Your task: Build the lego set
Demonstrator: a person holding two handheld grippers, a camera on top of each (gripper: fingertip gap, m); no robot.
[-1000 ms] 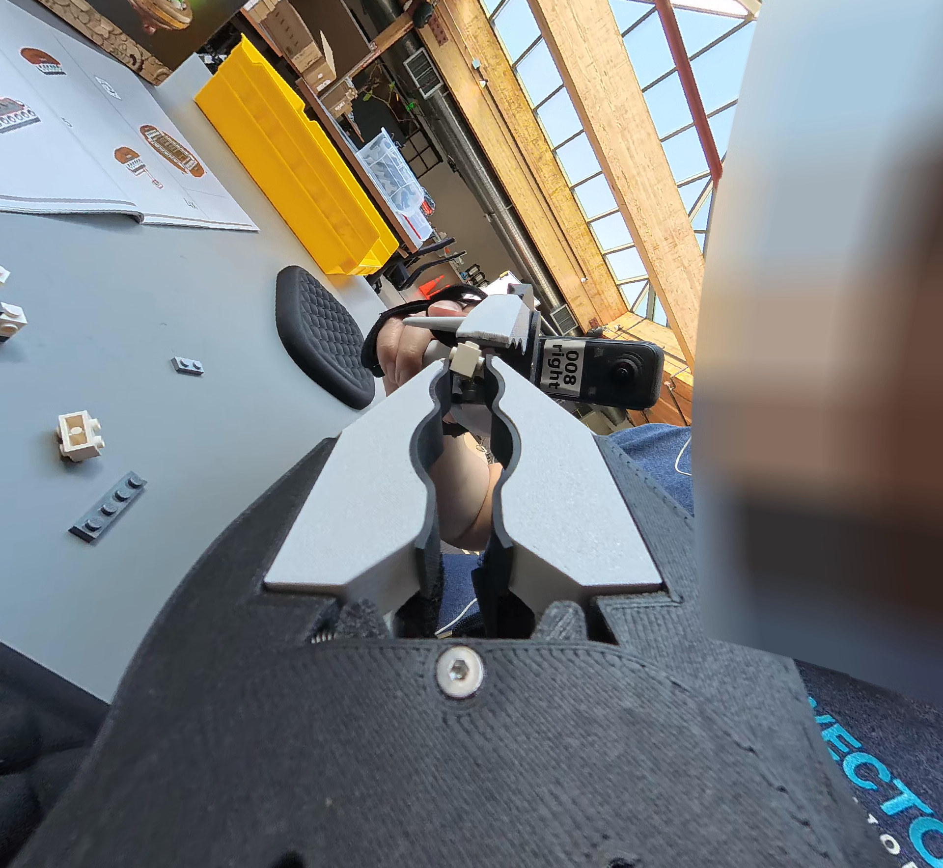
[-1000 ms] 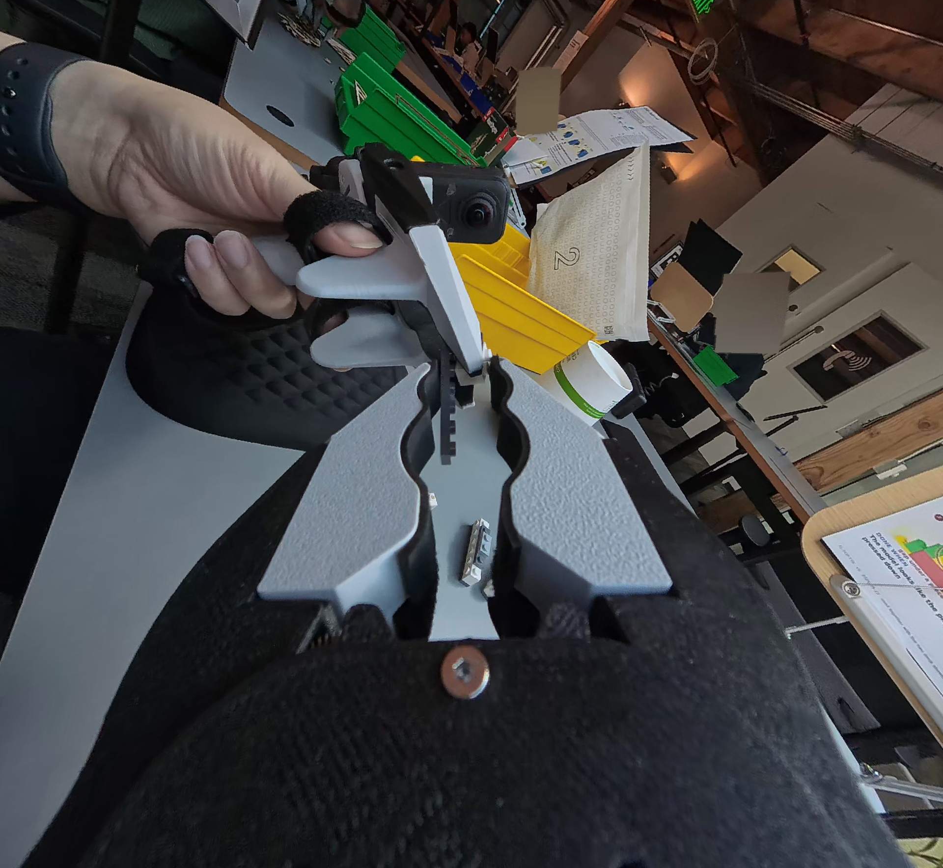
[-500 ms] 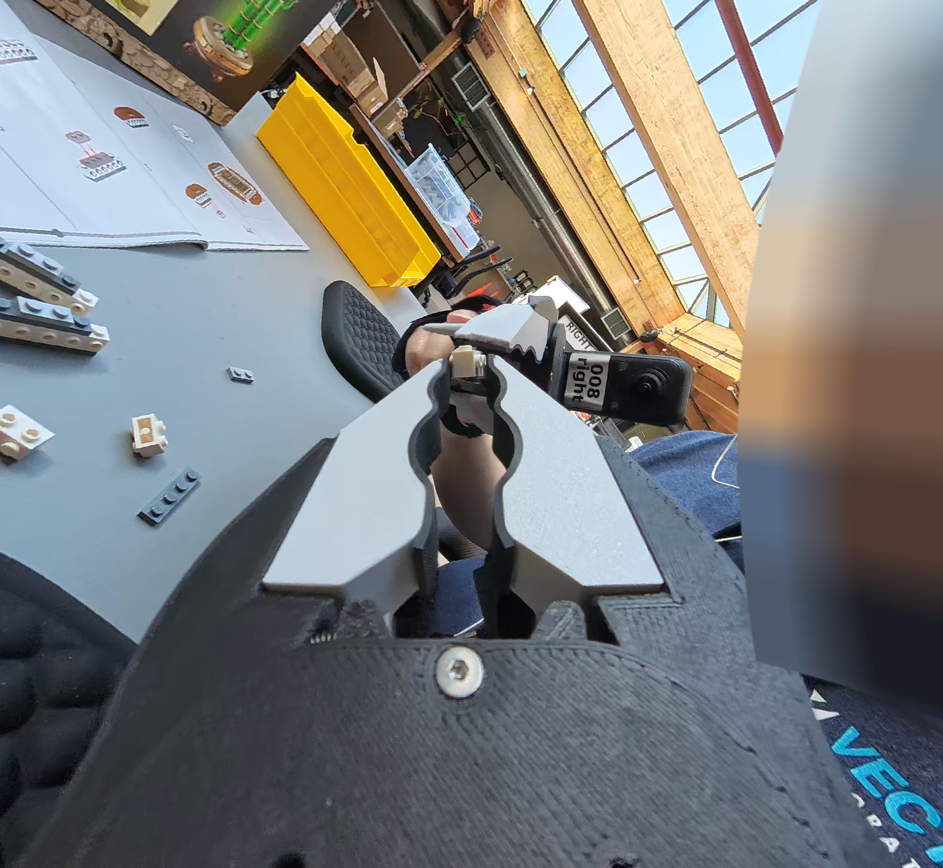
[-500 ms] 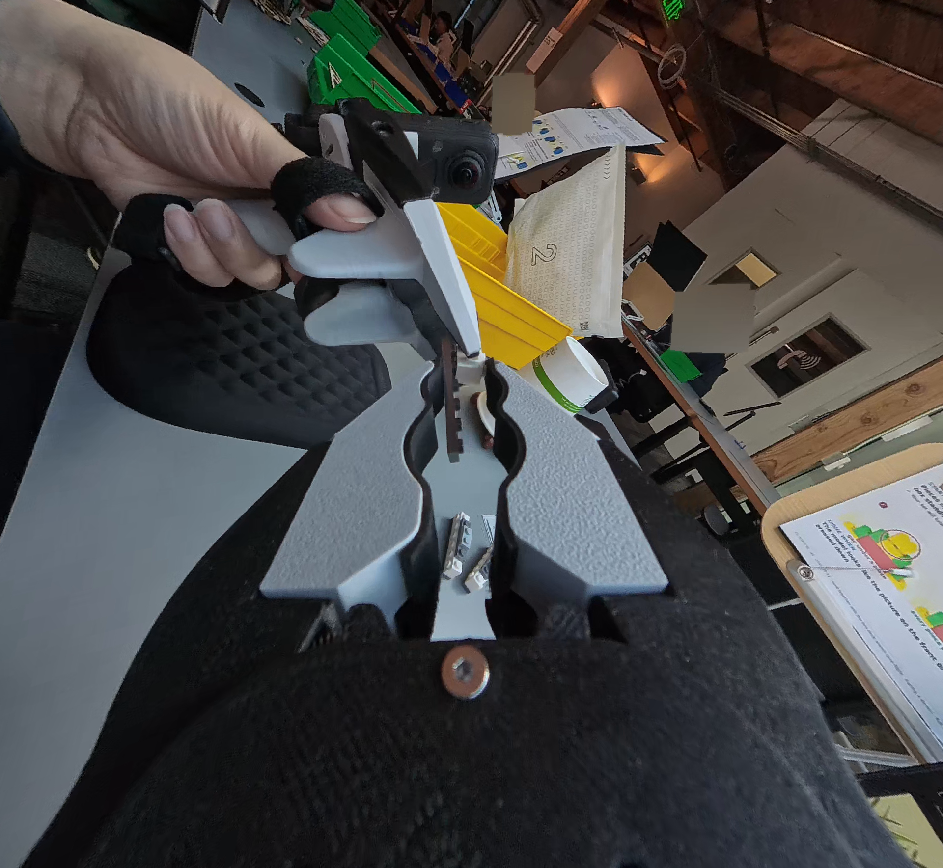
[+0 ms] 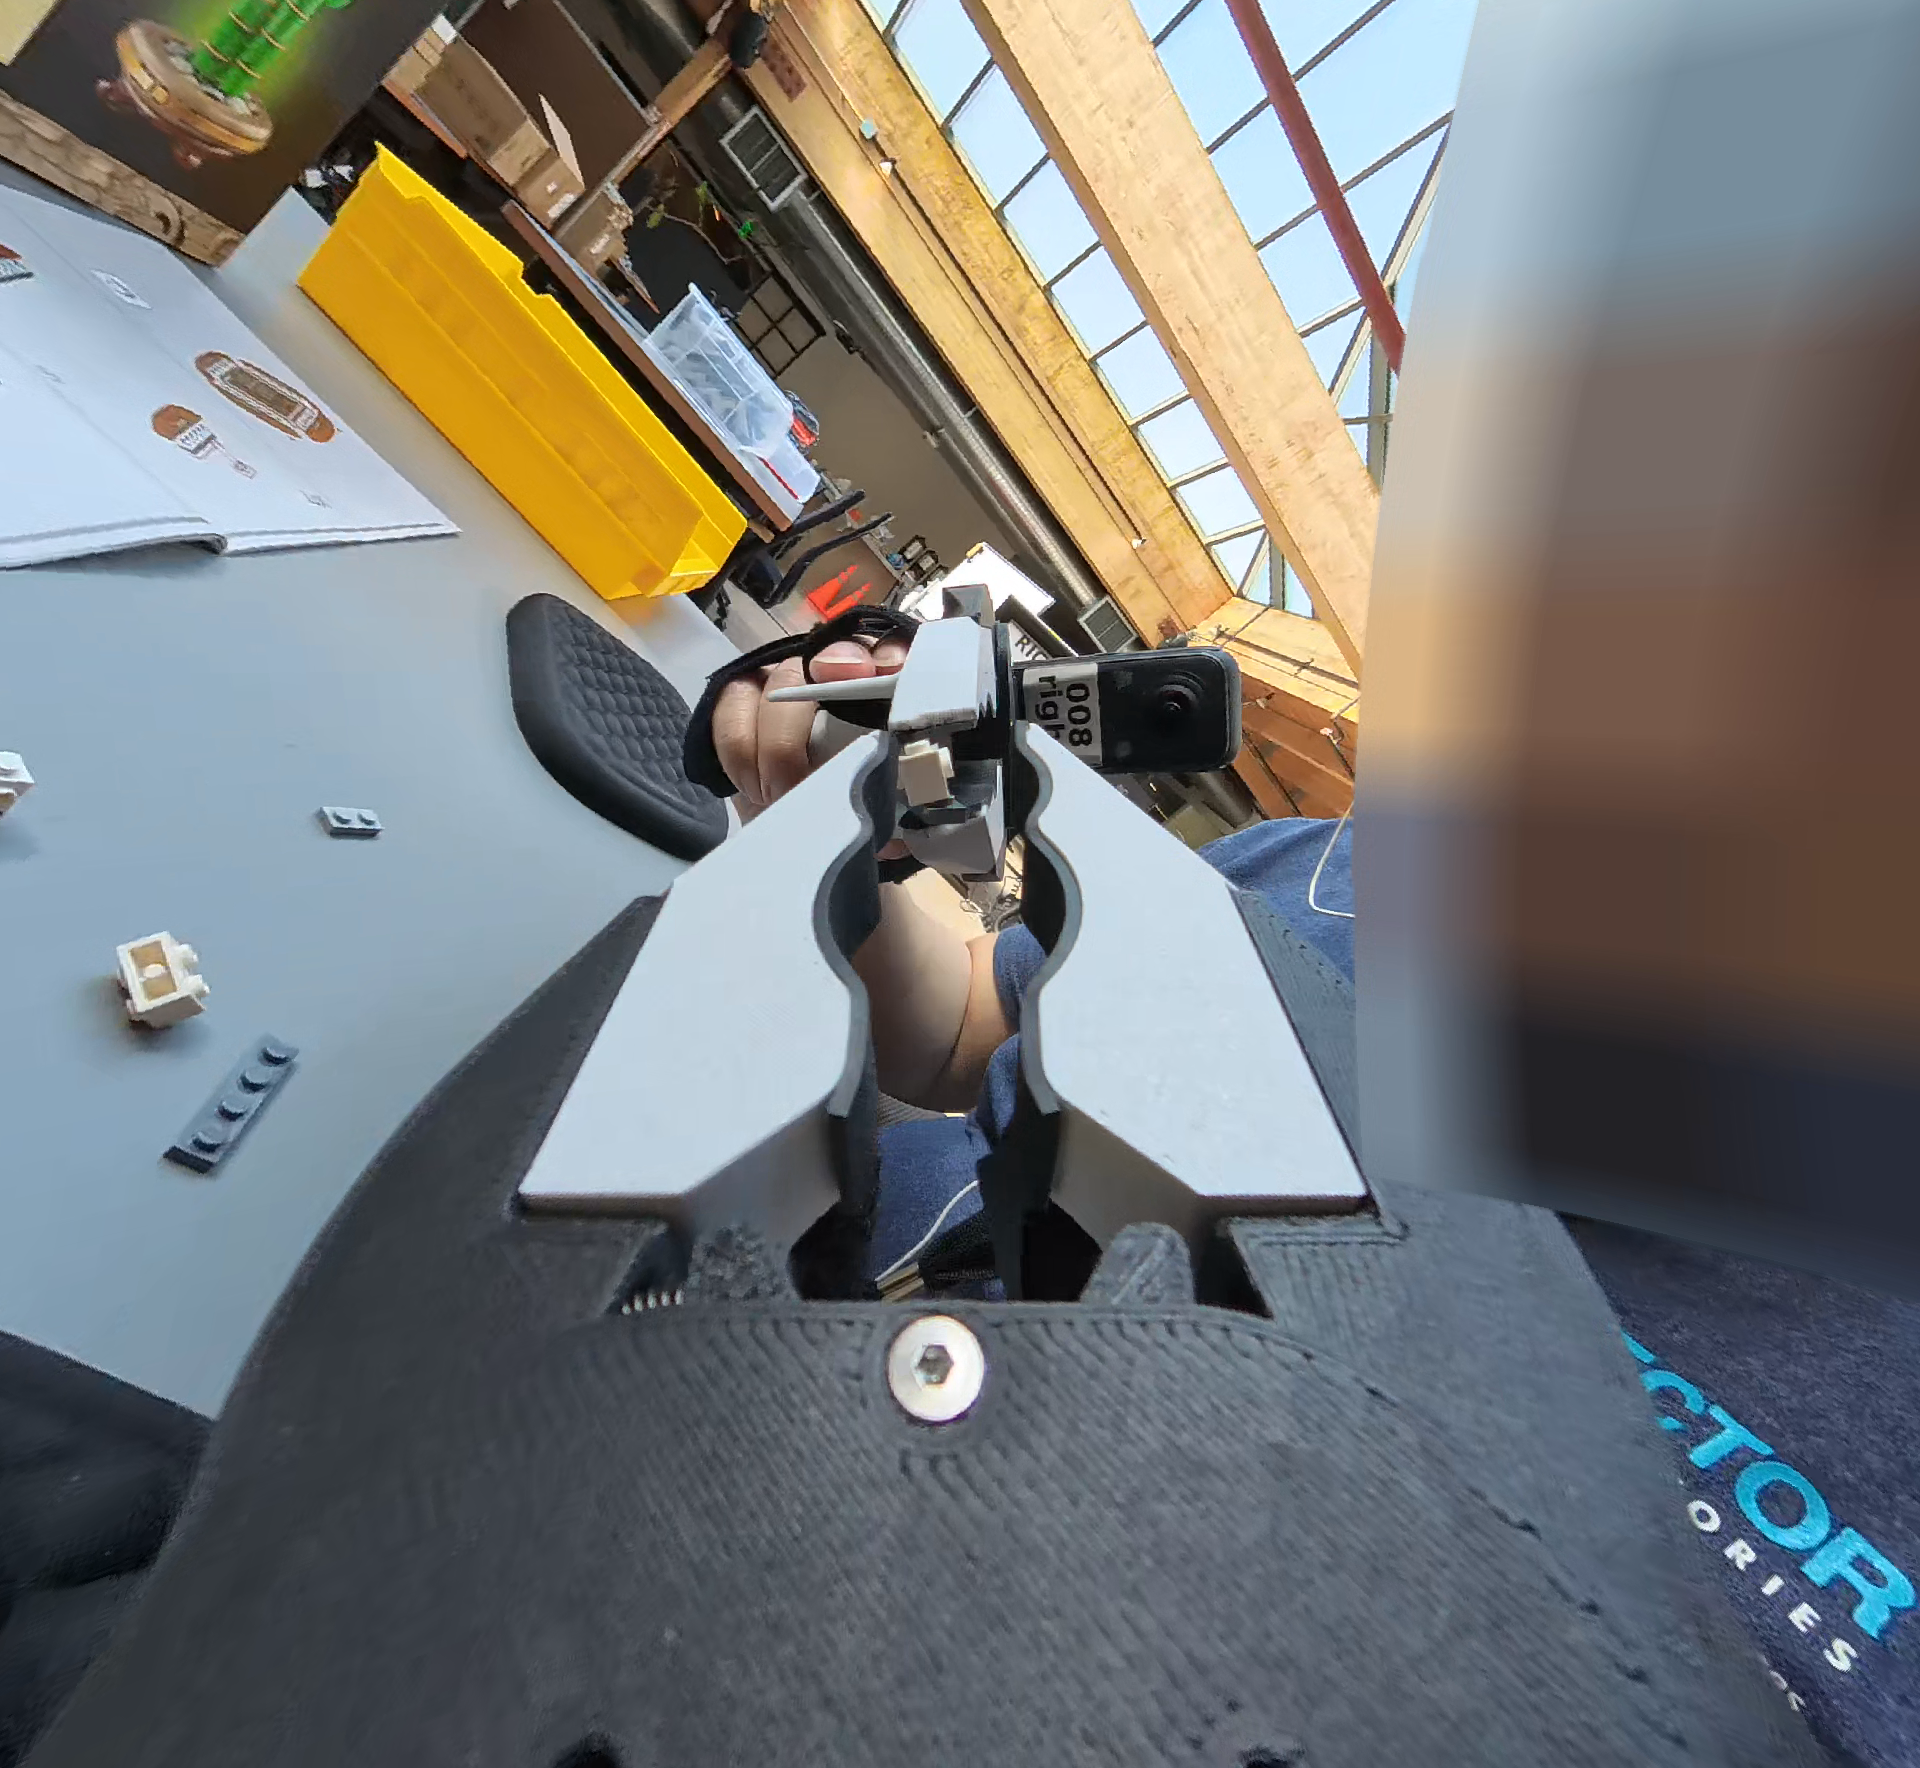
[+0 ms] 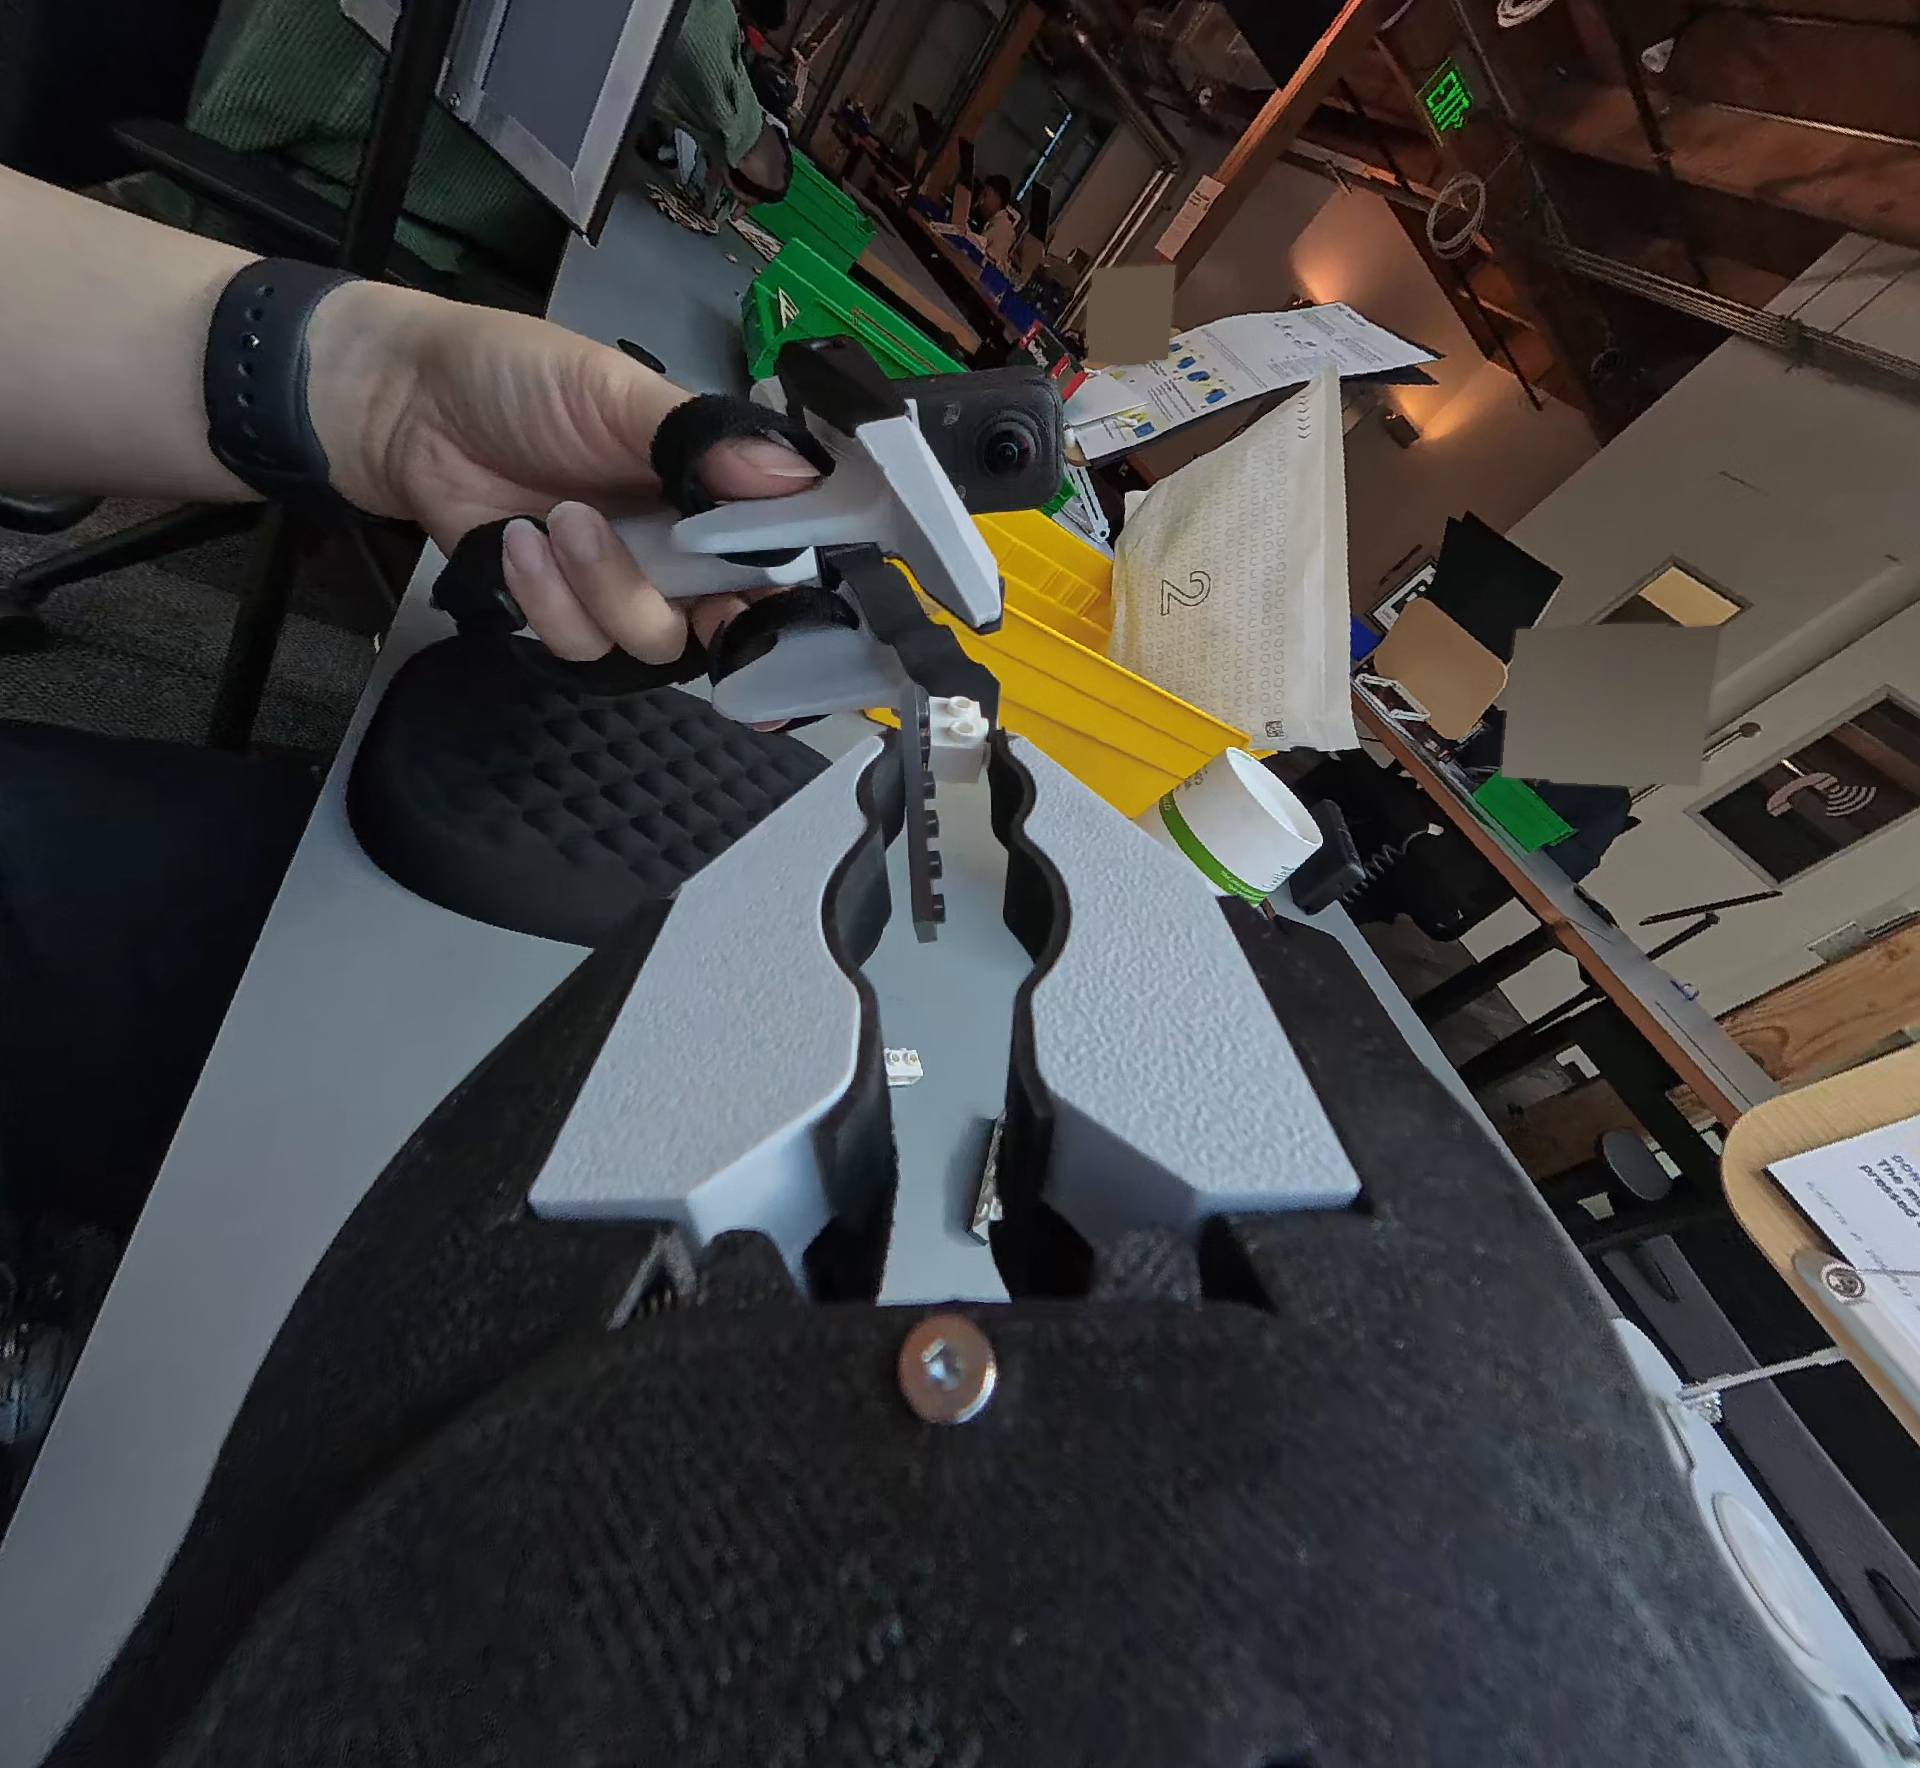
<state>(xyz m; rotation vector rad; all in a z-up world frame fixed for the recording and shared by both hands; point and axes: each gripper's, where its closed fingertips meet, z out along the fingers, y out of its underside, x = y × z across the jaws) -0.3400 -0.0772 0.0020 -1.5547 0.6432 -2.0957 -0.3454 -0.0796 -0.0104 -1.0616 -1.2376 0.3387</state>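
Note:
My right gripper is shut on a dark studded plate, which stands edge-on along its left finger. A small white brick sits on the plate's studded side at the fingertips. My left gripper is open; the white brick shows in its gap without spanning it. In the right wrist view the left gripper hovers just above the plate's end with its fingers apart. In the left wrist view the right gripper faces me, hand-held, with a camera on top.
On the grey table lie a white brick, a dark plate, a small grey plate, an open booklet, a yellow bin and a black pad. A paper cup and paper bag stand beyond. The white brick is about equally far from each gripper, around 15 centimetres.
My left gripper was shut on the white brick at the plate; its fingers have now spread and the brick stays on the plate in my right gripper.

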